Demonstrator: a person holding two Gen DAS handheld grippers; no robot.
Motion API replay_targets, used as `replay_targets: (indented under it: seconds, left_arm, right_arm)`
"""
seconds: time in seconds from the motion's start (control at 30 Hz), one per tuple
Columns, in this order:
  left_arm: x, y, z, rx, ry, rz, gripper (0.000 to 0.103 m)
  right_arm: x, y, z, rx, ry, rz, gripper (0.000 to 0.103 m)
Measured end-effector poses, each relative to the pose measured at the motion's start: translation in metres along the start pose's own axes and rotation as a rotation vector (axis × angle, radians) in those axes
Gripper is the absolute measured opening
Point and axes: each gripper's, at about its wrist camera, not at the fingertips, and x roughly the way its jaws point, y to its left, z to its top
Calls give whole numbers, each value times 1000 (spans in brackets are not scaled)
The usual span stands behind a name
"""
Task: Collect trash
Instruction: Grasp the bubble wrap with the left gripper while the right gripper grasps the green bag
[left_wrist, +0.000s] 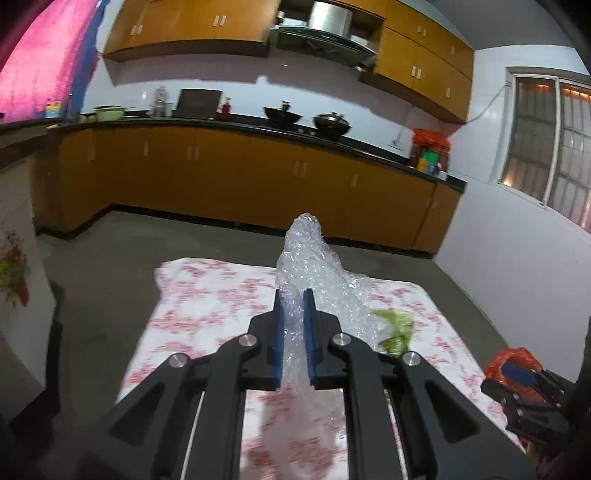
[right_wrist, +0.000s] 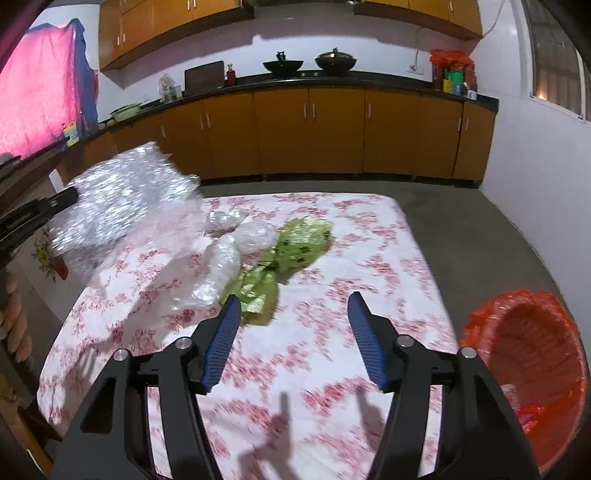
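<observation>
Floral tablecloth covers the work surface in a kitchen with orange cabinets. Left gripper is clamped on a bubble wrap sheet, lifted above the cloth. Right gripper stands partly open and empty, green wrapper just ahead-left, red bin to its right.

I count 1 sheet of bubble wrap caught in my left tongs, and 2 tongs in all with my right tongs. On the flowered table lie perhaps 3 clear plastic wads, blurred together, and 1 green wrapper. There is 1 red-lined bin. On the counter stand 2 dark woks.
</observation>
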Motion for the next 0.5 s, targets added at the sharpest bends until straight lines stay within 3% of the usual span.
replay_targets:
  seconds: [0.23, 0.5]
  left_arm:
    - [-8, 16, -10, 8, -15, 69, 11]
    - [-1, 30, -19, 5, -11, 109, 11]
  right_arm:
    - [49, 14, -1, 6, 54, 4, 49]
    - [94, 14, 1, 86, 107, 15, 49]
